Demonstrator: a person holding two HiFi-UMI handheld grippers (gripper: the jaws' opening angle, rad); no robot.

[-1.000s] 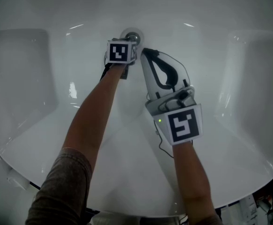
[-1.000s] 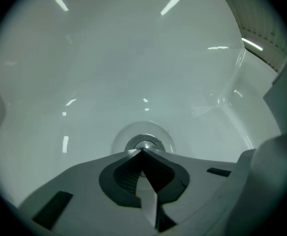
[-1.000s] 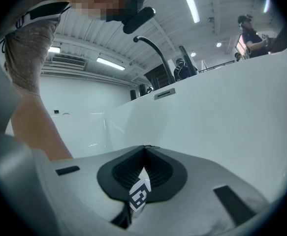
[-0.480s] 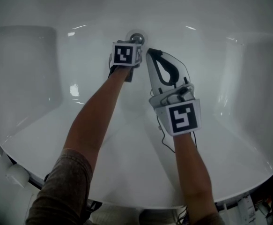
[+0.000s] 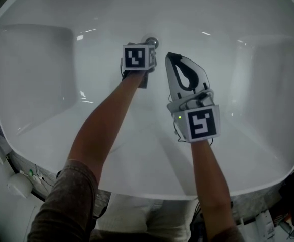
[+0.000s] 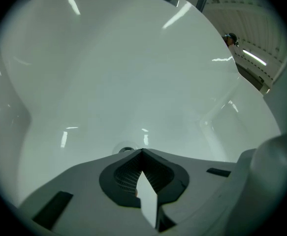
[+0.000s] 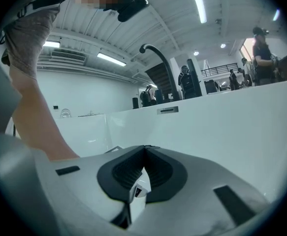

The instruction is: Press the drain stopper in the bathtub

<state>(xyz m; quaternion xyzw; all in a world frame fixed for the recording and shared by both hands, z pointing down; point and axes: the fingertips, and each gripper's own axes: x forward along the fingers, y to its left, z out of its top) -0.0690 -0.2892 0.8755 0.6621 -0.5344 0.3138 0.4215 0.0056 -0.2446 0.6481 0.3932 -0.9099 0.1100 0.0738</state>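
Here, left tool (image 6: pixel 142 154) and right tool (image 5: pixel 170 56) are closed near one stopper (image 5: pixel 152 42).

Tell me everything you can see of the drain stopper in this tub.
The drain stopper is a small round piece, grey and shiny like metal, set flat into the floor of the white bathtub. In the head view the left gripper covers its near edge. In the left gripper view only an arc of its ring shows, just past the shut jaws. Whether the jaws touch it cannot be told.
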